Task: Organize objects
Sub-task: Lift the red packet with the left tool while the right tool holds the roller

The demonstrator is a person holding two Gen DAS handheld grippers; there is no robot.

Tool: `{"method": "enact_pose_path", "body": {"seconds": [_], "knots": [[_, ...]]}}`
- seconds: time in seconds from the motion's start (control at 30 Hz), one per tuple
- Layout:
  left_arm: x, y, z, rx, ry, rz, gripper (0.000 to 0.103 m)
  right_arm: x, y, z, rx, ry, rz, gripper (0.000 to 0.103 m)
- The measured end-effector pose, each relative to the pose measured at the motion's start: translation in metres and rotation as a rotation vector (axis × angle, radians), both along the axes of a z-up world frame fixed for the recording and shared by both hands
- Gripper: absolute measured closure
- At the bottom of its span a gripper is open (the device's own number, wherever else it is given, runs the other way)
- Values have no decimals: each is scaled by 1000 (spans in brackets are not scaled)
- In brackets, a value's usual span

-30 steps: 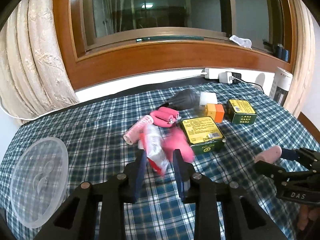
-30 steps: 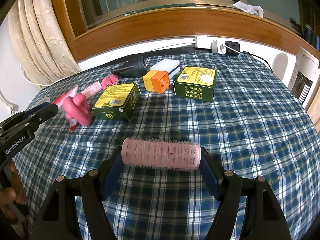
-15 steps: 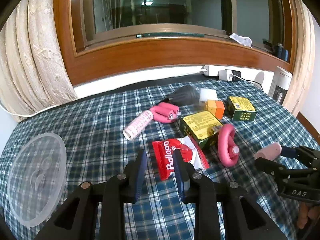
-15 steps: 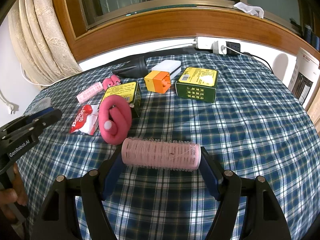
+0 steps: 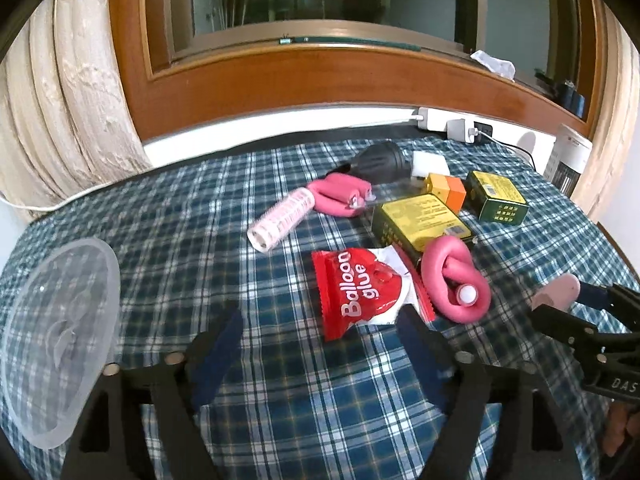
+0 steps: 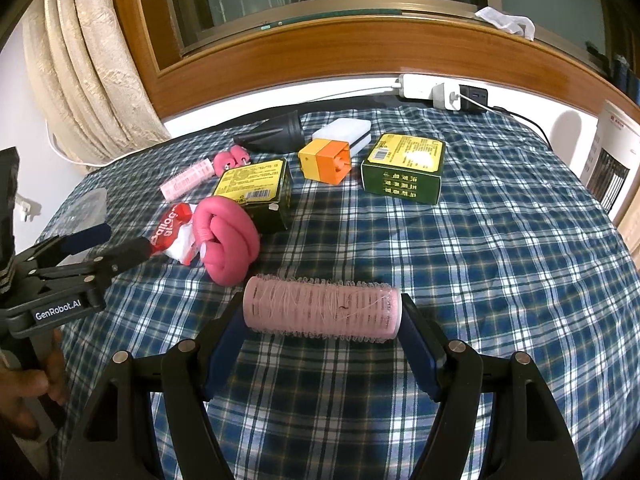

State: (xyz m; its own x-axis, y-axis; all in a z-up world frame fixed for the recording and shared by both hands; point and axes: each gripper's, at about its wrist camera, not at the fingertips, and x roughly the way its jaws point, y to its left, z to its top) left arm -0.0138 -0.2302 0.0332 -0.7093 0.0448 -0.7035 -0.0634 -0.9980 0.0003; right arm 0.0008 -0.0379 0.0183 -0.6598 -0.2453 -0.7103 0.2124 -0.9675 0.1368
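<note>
- Now that the left gripper (image 5: 320, 344) has let go, its fingers stand wide apart with nothing between them.
- The glue packet (image 5: 366, 292) lies flat on the plaid cloth (image 5: 200, 240), just past those fingers, touching the pink foam loop (image 5: 454, 280) by the near green box (image 5: 420, 220).
- A second ago the packet and loop were a blur at that gripper, whose fingers were closer together.
- The right gripper (image 6: 322, 334) has not changed: it still pinches a pink roller (image 6: 322, 314) by its ends, above the cloth.
- I think that roller gets placed next, maybe by the other roller (image 5: 282, 220).
</note>
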Motion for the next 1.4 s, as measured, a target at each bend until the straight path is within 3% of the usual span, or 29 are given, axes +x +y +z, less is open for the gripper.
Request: {"method": "enact_pose_path", "body": {"seconds": [0.2, 0.3, 0.57, 0.97, 1.03, 1.13, 1.23, 1.4], "knots": [[-10, 2, -5, 2, -51, -35, 10, 3, 0, -1, 4, 4, 5, 30], [-5, -17, -1, 28, -50, -8, 10, 4, 0, 0, -1, 7, 10, 30], [6, -40, -11, 6, -75, 42, 10, 8, -2, 1, 1, 13, 25, 30], [-15, -6, -8, 42, -102, -43, 8, 9, 4, 5, -35, 15, 17, 30], [-20, 8, -8, 25, -100, -66, 1, 10, 5, 6, -41, 18, 16, 30], [-27, 23, -11, -11, -105, -86, 1, 11, 6, 7, -53, 17, 16, 30], [-34, 30, -16, -38, -110, -81, 1, 12, 6, 7, -56, 18, 23, 30], [-43, 23, -21, -16, -124, -55, 4, 14, 2, 7, -49, 17, 40, 30]]}}
